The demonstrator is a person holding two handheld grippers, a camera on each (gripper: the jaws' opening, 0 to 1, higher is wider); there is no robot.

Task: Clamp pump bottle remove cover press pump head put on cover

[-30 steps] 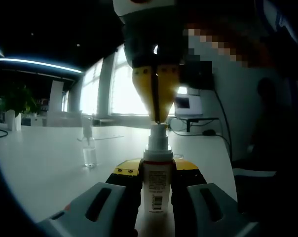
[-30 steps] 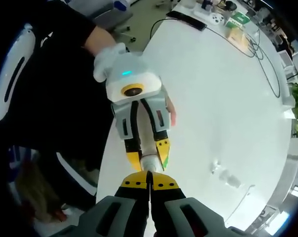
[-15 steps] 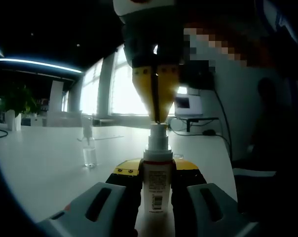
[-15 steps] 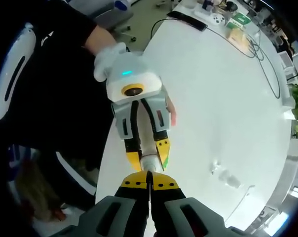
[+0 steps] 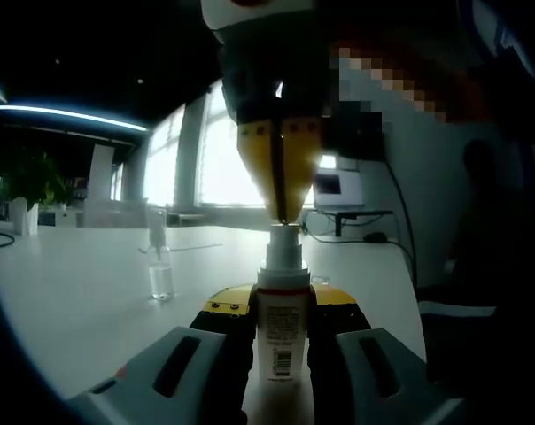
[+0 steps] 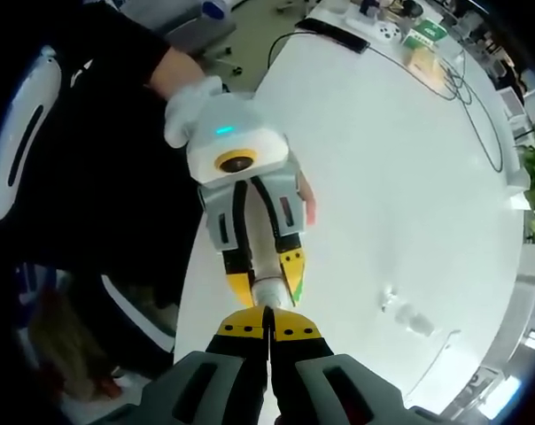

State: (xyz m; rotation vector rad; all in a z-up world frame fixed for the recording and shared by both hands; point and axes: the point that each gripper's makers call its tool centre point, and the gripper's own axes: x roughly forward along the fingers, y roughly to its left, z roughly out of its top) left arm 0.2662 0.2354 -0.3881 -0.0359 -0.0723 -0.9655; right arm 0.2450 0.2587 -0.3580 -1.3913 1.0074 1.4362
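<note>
A white pump bottle (image 5: 281, 332) with a printed label stands upright between the jaws of my left gripper (image 5: 281, 305), which is shut on its body. Its pump head (image 5: 283, 235) is bare. My right gripper (image 5: 283, 217) comes down from above, shut, with its yellow tips resting on the pump head. In the right gripper view I look straight down my shut right gripper (image 6: 268, 319) onto the bottle's top (image 6: 269, 290), held by the left gripper (image 6: 267, 285) in a gloved hand (image 6: 192, 106). A clear cover (image 5: 160, 279) stands alone on the white table, also seen from above (image 6: 407, 316).
The white table (image 5: 73, 301) stretches away to the left, and its edge (image 6: 201, 239) runs close beside the bottle. Cables and small items (image 6: 409, 35) lie at its far end. A potted plant (image 5: 24, 190) and a monitor (image 5: 338, 186) stand in the background.
</note>
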